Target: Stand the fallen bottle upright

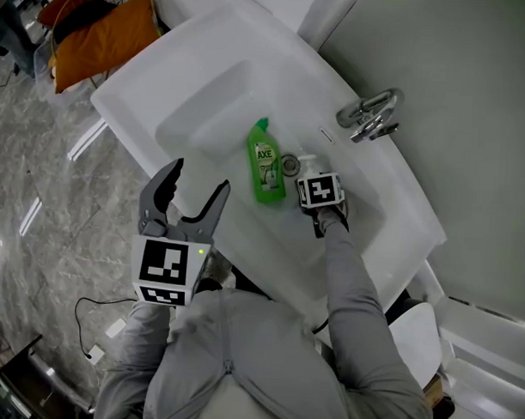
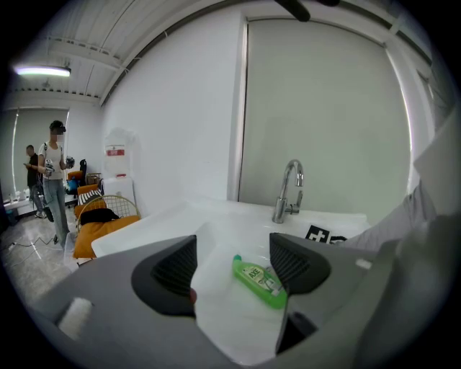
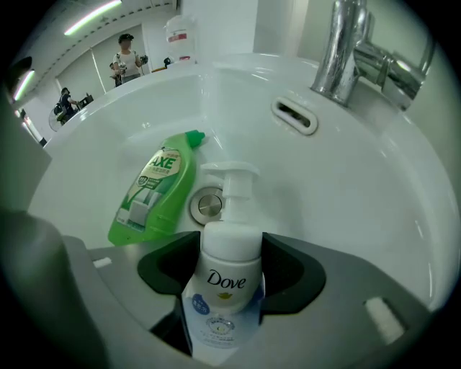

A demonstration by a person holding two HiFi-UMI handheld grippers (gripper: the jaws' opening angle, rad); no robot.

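Observation:
A white Dove pump bottle (image 3: 227,254) sits between the pads of my right gripper (image 3: 229,272), which is shut on its body, pump head pointing away toward the drain (image 3: 207,205). In the head view this gripper (image 1: 318,191) points steeply down into the white sink (image 1: 155,80), with the pump (image 1: 308,161) just showing past its marker cube. A green AXE bottle (image 1: 266,166) lies on its side in the basin beside the drain, cap toward the far wall. My left gripper (image 1: 197,181) hovers open over the sink's near edge, nothing between its fingers; the green bottle (image 2: 258,279) lies beyond them.
A chrome faucet (image 1: 371,114) stands on the sink's back rim, with an overflow slot (image 3: 295,115) below it. An orange cushion in a wire basket (image 1: 101,35) sits on the floor to the left. People (image 2: 54,173) stand far off. A cable (image 1: 99,323) lies on the marble floor.

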